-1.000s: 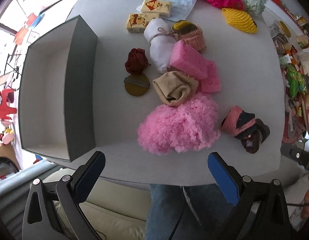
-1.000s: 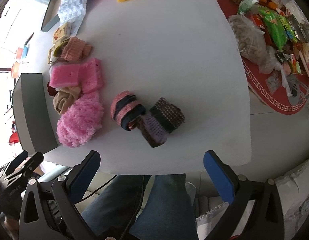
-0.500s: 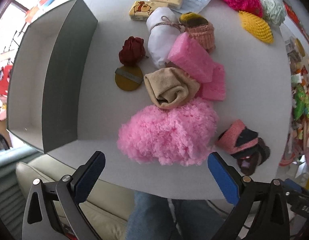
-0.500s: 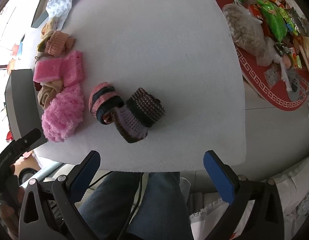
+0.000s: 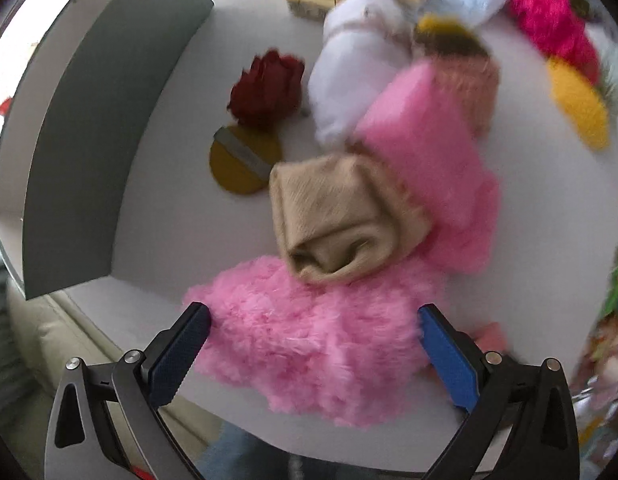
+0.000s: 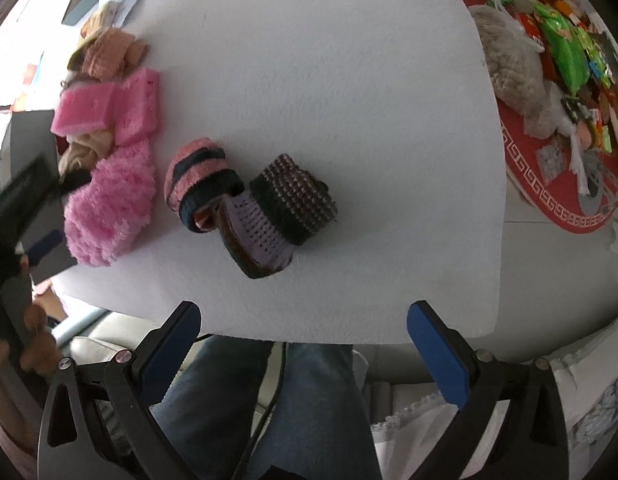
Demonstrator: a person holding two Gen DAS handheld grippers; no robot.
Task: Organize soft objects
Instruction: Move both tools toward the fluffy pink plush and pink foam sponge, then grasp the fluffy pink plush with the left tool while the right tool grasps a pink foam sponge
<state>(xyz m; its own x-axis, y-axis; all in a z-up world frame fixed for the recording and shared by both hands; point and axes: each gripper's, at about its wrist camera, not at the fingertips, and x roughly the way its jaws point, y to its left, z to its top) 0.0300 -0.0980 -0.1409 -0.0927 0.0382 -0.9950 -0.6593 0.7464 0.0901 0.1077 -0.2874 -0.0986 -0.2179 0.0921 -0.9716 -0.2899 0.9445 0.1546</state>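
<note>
Straddling the fluffy pink bundle (image 5: 309, 344) at the near edge of the white table (image 6: 329, 60), your left gripper (image 5: 313, 332) has its jaws spread wide, one blue pad on each side of the fluff and nothing clamped yet. Your right gripper (image 6: 305, 328) hangs off the near edge, jaws also wide apart and empty, with the knitted socks (image 6: 249, 208) just beyond it on the table.

By the look of things, the sorting has barely begun: what shows of the grey box (image 5: 93, 128) at the left looks empty, though most of its inside is out of view, and every soft thing lies on the table. The tan folded cloth (image 5: 341, 220) rests partly on the pink bundle's far side, with the pink sponges (image 5: 429, 152), white roll (image 5: 357, 80) and dark red flower (image 5: 269, 88) farther back.

The bundle's long axis runs left to right, across the gap between your left jaws, so they reach it end to end; blur hides which end is which. The tan cloth may drag along when you lift.
</note>
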